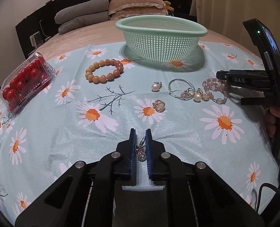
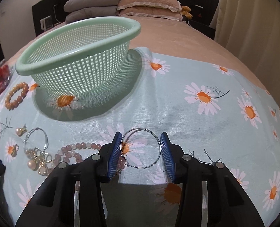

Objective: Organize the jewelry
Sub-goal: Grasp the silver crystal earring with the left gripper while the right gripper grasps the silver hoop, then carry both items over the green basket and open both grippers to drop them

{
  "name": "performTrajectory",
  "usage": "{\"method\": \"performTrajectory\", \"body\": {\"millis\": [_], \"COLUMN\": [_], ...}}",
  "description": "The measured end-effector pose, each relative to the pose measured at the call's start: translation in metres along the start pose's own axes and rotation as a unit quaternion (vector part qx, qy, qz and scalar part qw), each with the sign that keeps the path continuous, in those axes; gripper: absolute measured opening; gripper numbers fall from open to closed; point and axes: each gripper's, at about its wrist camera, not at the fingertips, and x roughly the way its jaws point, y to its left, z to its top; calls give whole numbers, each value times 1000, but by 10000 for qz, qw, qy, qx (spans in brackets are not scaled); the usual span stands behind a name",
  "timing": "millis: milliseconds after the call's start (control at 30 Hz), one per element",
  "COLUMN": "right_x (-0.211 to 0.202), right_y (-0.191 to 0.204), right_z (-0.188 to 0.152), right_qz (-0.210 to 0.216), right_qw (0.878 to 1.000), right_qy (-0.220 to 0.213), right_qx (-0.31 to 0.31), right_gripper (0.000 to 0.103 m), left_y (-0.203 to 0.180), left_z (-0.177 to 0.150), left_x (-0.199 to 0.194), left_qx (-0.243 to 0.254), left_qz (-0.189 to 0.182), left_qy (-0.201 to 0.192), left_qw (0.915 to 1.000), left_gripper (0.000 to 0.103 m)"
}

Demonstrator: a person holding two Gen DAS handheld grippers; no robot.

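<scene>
Left gripper [image 1: 140, 134] pads nearly closed on a sparkly earring [image 1: 141, 150], details blurred. Right gripper [image 2: 141, 137] half open, pads touching a silver hoop [image 2: 155, 162]; grip uncertain. Green basket [image 2: 45, 64] beyond, interior mostly hidden.

Basket [image 2: 79, 70]: pale green plastic mesh, smooth rim. Cloth [image 2: 177, 113]: woven daisy print, slight sheen. Hoop earring [image 2: 141, 148]: thin bright metal wire. Bead bracelet [image 1: 104, 71]: polished tan beads. Tool pads [image 2: 115, 154]: ribbed blue. Tomato box [image 1: 26, 79]: clear glossy plastic.

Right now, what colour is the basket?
Pale mint green basket, clearest in the right wrist view.
</scene>
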Motion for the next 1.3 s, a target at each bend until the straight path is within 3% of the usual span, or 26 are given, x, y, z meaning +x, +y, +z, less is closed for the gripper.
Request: {"method": "performTrajectory", "body": {"millis": [267, 667, 900, 1300], "right_x": [-30, -98, -126, -144], "right_y": [-10, -20, -21, -10], "right_z": [-14, -8, 14, 66], "right_qz": [297, 347, 380, 495], "right_qw": [9995, 9987, 9965, 9924], "right_qy": [86, -376, -728, -1116], "right_qx": [101, -61, -165, -165], "right_gripper": [39, 40, 40, 40], "left_y": [14, 23, 33, 33], "left_z": [7, 30, 72, 156], "left_x": [-9, -46, -67, -67], "left_qx": [-307, -75, 209, 264], "left_qz": [-395, -327, 6, -194], "left_qy": [347, 212, -87, -316], "left_qw": [9981, 9992, 9997, 9990], "left_gripper": [10, 10, 10, 10]}}
